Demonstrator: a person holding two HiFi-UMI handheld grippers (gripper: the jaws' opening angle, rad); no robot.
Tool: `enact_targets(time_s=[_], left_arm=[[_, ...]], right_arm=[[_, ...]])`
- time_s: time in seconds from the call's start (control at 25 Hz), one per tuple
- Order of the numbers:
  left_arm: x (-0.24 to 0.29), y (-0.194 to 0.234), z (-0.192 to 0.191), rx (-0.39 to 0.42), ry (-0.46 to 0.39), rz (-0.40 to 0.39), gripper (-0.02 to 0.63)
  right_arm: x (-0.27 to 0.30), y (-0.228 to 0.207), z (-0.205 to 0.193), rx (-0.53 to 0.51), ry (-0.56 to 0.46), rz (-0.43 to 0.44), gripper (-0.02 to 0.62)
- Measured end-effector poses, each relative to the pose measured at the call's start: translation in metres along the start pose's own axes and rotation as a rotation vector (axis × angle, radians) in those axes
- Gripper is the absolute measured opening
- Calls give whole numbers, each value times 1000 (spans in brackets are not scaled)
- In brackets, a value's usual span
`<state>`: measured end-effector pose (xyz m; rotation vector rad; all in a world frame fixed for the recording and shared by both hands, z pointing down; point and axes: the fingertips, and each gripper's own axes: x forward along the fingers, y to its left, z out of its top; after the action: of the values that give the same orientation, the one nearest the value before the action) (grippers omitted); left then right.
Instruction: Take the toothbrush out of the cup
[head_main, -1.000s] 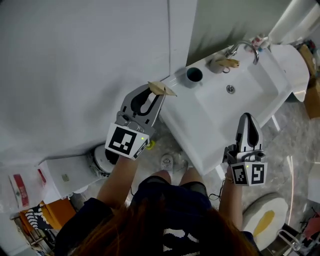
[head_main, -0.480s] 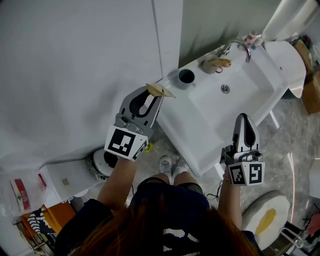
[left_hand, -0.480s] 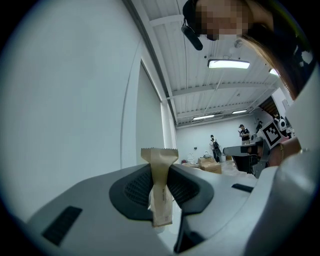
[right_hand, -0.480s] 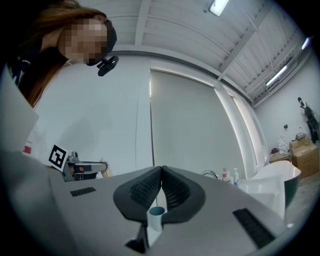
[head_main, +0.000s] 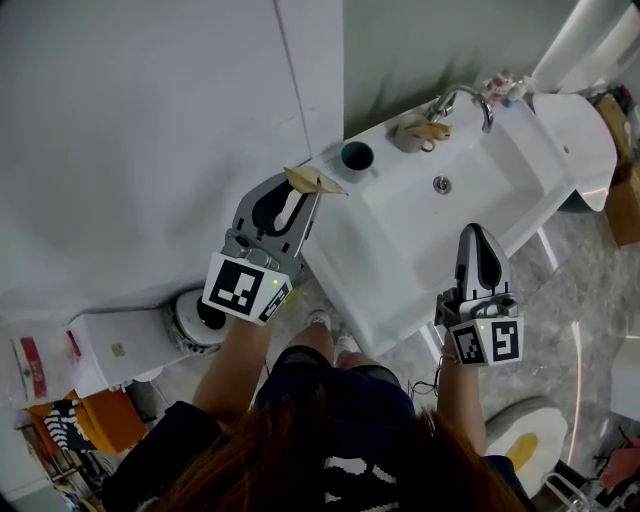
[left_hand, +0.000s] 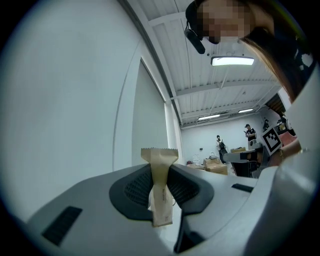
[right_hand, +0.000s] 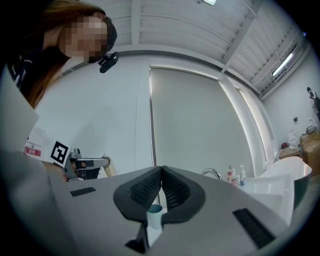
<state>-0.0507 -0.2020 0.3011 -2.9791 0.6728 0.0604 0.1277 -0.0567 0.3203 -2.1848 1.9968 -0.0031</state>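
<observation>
Left tongs (head_main: 310, 190) pinch a tan paper packet (head_main: 316, 180) just past the sink's (head_main: 400, 240) left edge. Right tongs (head_main: 478, 234) are squeezed shut on nothing. The cup (head_main: 357, 156) stands on the sink's back left corner.

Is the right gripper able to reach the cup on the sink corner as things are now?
Probably yes. The sink is bare between the right gripper and the cup, which lies straight ahead of its jaws. These are shut and empty, so must open first.

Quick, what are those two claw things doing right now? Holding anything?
Left gripper: closed on a tan paper packet.
Right gripper: closed, nothing in it.
</observation>
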Motion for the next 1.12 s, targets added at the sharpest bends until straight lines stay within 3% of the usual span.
enact_targets(time_s=[0.32, 0.64, 1.04, 1.12], left_arm=[[35, 2, -4, 32, 14, -43, 94], [99, 30, -5, -29, -60, -141, 94], [170, 53, -35, -101, -31, -251, 94], [178, 53, -42, -111, -20, -266, 94]], right_arm=[[25, -18, -8, 9, 6, -18, 14], [86, -53, -32, -32, 35, -132, 14], [174, -105, -92, -110, 120, -210, 15], [182, -119, -107, -86, 147, -222, 62]])
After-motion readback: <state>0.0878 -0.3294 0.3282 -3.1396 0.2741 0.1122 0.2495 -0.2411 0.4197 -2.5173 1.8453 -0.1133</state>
